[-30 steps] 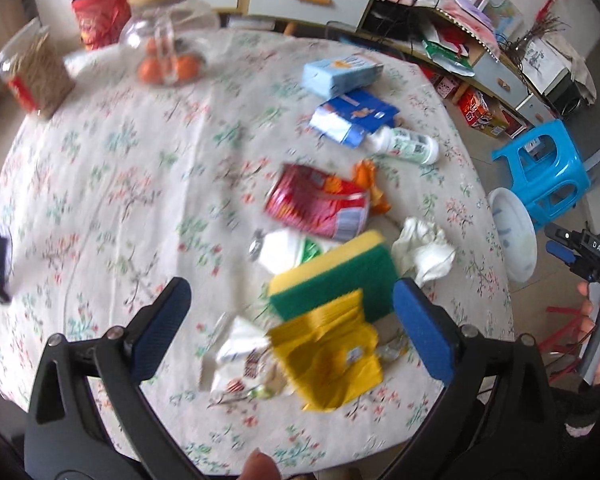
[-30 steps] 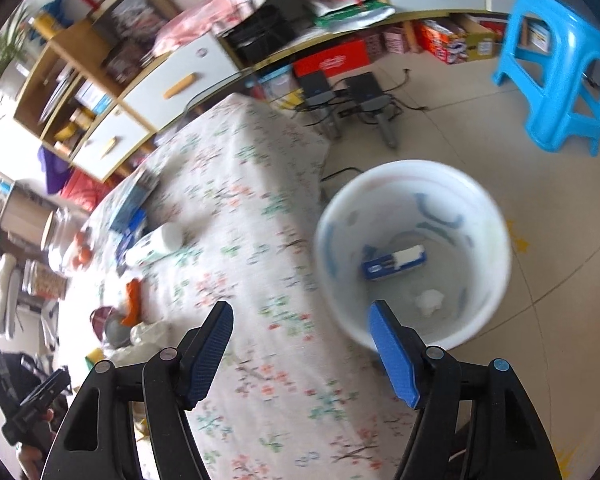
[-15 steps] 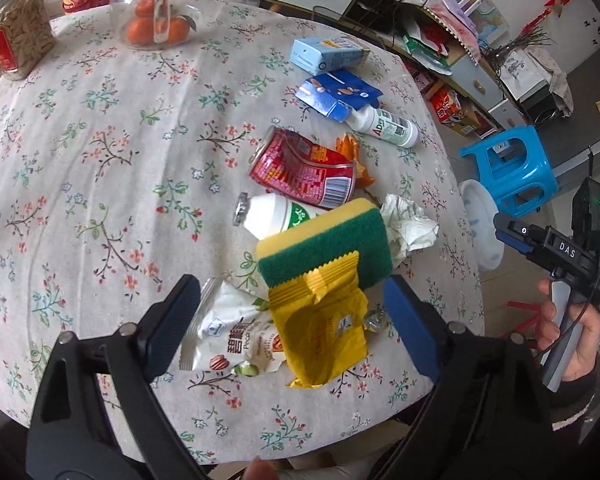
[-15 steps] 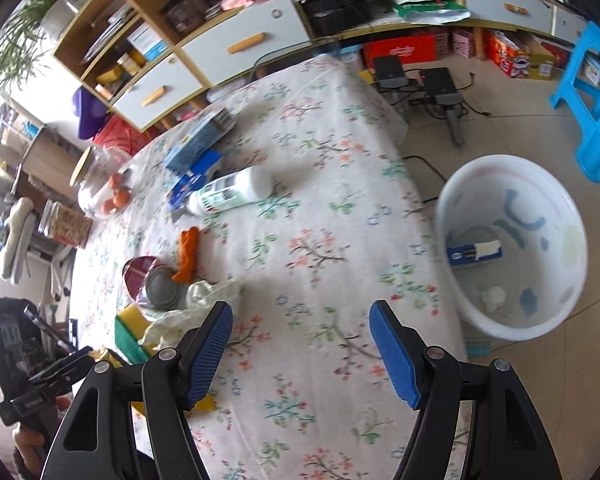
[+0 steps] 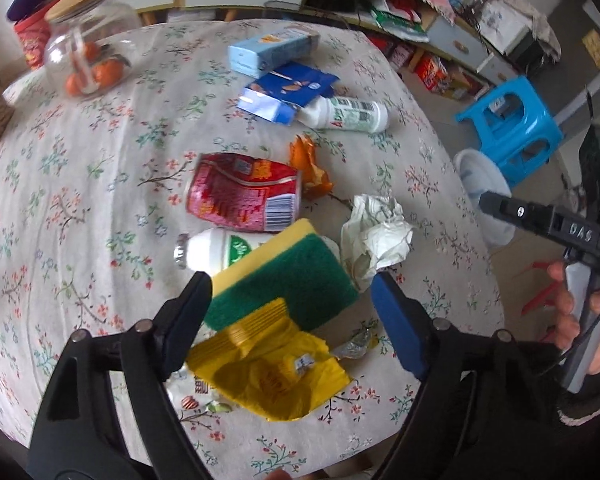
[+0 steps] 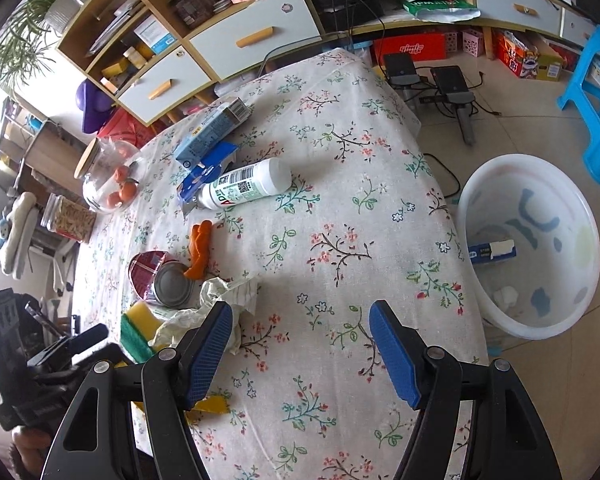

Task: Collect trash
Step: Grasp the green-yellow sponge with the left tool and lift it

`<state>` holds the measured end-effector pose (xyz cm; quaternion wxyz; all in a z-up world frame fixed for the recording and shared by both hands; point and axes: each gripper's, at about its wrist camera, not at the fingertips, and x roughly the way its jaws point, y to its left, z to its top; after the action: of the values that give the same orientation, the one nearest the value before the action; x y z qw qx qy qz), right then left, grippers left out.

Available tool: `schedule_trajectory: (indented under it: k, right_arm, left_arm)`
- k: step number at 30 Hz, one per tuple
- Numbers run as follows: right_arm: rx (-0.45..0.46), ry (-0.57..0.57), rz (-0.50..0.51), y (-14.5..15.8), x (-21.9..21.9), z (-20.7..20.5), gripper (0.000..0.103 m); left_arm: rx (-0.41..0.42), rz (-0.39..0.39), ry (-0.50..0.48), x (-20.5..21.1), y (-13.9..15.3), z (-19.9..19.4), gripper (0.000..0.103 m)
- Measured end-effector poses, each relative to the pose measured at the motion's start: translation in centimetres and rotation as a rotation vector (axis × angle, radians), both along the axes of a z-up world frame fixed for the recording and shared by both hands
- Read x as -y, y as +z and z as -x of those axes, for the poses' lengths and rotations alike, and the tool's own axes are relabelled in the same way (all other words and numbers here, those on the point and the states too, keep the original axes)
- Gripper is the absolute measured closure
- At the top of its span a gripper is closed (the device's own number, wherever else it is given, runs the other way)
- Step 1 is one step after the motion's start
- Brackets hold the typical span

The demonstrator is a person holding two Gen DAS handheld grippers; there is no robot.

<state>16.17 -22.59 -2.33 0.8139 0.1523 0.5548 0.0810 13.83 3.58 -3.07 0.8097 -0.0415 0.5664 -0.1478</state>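
Observation:
Trash lies on the floral table (image 5: 80,152): a yellow wrapper (image 5: 272,372), a green-yellow sponge (image 5: 284,280), a crushed red can (image 5: 244,196), a small white bottle (image 5: 216,248), crumpled white paper (image 5: 376,232), an orange scrap (image 5: 310,164), a larger white bottle (image 5: 344,114) and blue cartons (image 5: 288,90). My left gripper (image 5: 292,320) is open and empty, its fingers either side of the sponge and wrapper. My right gripper (image 6: 304,352) is open and empty over the table edge, the crumpled paper (image 6: 212,304) just left of it. A white basin (image 6: 528,244) on the floor holds a blue box.
A glass jar of oranges (image 5: 88,52) stands at the table's far left. A blue stool (image 5: 512,128) stands on the floor beyond the basin. Cabinets with drawers (image 6: 256,36) line the wall behind the table.
My left gripper has dropped closer to the sponge and yellow wrapper. My right gripper has swung from above the basin back over the table, toward the crumpled paper.

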Motion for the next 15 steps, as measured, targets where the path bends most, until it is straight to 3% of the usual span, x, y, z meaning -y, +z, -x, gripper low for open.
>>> schedule_trajectory:
  k: [8, 15]
  right_arm:
    - [-0.007, -0.01, 0.006, -0.3, 0.4, -0.1, 0.03]
    - [-0.009, 0.002, 0.01, -0.3, 0.0, 0.1, 0.03]
  left_arm:
    - [0.034, -0.203, -0.115, 3.7, -1.1, -0.2, 0.021]
    - [0.042, -0.297, -0.173, 5.0, -1.9, -0.3, 0.021]
